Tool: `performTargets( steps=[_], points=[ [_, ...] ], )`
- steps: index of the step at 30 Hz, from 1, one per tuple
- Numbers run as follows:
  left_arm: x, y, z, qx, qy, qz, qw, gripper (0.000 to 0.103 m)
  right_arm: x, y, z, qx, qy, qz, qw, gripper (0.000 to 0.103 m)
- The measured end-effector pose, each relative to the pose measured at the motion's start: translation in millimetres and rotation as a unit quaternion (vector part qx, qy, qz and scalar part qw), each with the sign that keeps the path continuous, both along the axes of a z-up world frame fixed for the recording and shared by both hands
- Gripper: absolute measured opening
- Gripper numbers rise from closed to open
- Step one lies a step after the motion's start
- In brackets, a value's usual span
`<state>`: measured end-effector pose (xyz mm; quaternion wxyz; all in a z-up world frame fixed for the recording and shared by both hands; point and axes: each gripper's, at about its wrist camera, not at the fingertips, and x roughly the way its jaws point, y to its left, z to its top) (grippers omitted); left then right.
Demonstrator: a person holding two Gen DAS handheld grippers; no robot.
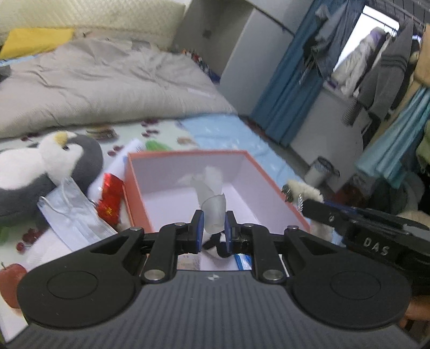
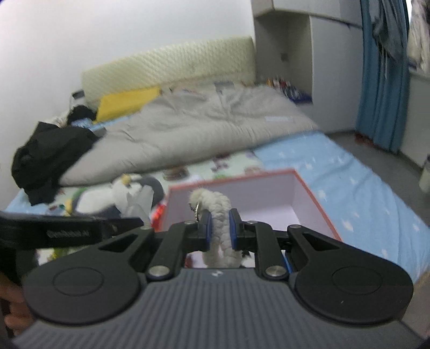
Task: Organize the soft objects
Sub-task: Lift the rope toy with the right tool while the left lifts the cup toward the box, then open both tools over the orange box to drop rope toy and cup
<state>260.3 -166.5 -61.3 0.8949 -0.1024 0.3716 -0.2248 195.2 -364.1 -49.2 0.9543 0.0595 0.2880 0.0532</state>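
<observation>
On the bed mat (image 1: 215,128), an open box (image 1: 271,177) sits in the middle. At its nine o'clock lies a foil packet (image 1: 111,198), touching the box wall; farther out at nine o'clock rests a plush penguin (image 1: 40,171), with a face mask (image 1: 72,214) at the penguin's five o'clock, partly under it. Behind all of these, at twelve o'clock, spreads a duvet (image 1: 107,88), and beyond it a headboard cushion (image 1: 94,16). At the box's three o'clock stands a bin (image 1: 321,171) on the floor.

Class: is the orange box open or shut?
Open: the orange box has no lid on, and its pale inner walls and floor show.
</observation>
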Motion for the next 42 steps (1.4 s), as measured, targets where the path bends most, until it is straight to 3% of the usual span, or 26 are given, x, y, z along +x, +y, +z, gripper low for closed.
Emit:
performTargets(
  steps=[5, 9, 16, 18, 22, 31, 42],
  points=[
    [17, -24, -27, 0.018, 0.038, -0.031, 0.9986, 0.019, 3, -17, -27, 0.011, 0.042, -0.015, 0.999, 0.018],
    [21, -39, -45, 0.047, 0.053, -0.034, 0.9969, 0.019, 3, -22, -39, 0.006, 0.059, -0.015, 0.998, 0.018],
    [29, -43, -68, 0.054, 0.079, -0.03, 0.995, 0.02, 10, -34, -68, 0.014, 0.102, -0.019, 0.994, 0.02],
    [30, -43, -71, 0.055, 0.083, -0.027, 0.9947, 0.025, 12, -37, -76, 0.015, 0.114, -0.022, 0.993, 0.022],
    [30, -41, -73, 0.058, 0.082, -0.031, 0.9945, 0.044, 15, -42, -83, 0.022, 0.126, -0.029, 0.991, 0.038],
    [16, -24, -51, 0.043, 0.038, -0.014, 0.9983, 0.045, 6, -42, -67, 0.027, 0.095, -0.027, 0.995, 0.042],
    [-28, 6, -16, 0.031, -0.036, 0.01, 0.9988, 0.045, -30, -16, -31, 0.033, 0.003, 0.0, 0.999, 0.042]
  ],
)
